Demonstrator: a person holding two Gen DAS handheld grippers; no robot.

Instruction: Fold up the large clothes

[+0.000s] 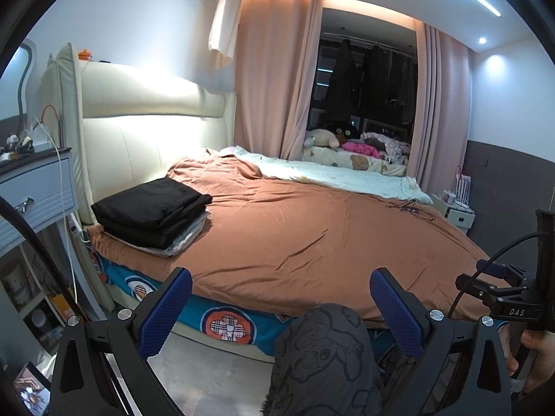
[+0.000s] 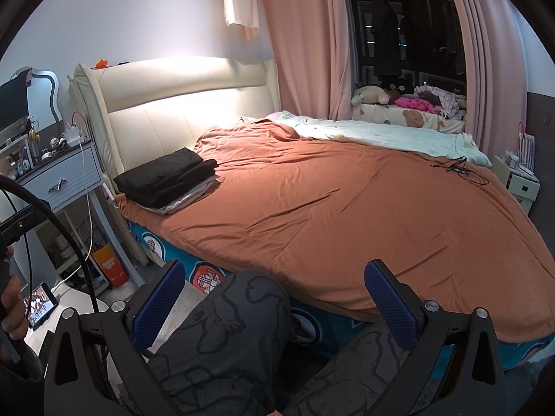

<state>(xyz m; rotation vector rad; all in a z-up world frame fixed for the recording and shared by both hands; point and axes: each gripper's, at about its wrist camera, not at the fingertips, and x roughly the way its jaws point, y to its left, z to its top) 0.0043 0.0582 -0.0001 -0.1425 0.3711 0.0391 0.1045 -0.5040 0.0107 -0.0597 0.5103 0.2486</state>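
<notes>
Bedroom, brown bedspread (image 1: 295, 228) bare; folded black stack (image 1: 152, 211) far left by the headboard. Left tool (image 1: 281, 312) and right tool (image 2: 270, 303) gape wide, empty. Best fetch the next garment and spread it flat mid-bed first.

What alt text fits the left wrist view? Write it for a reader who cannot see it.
The open left hand-held gripper hangs empty beside a bed under a rust-brown cover, above the person's patterned grey knee. A stack of folded black clothes lies on the bed near the cream headboard. Pink curtains frame a dark window behind.
</notes>
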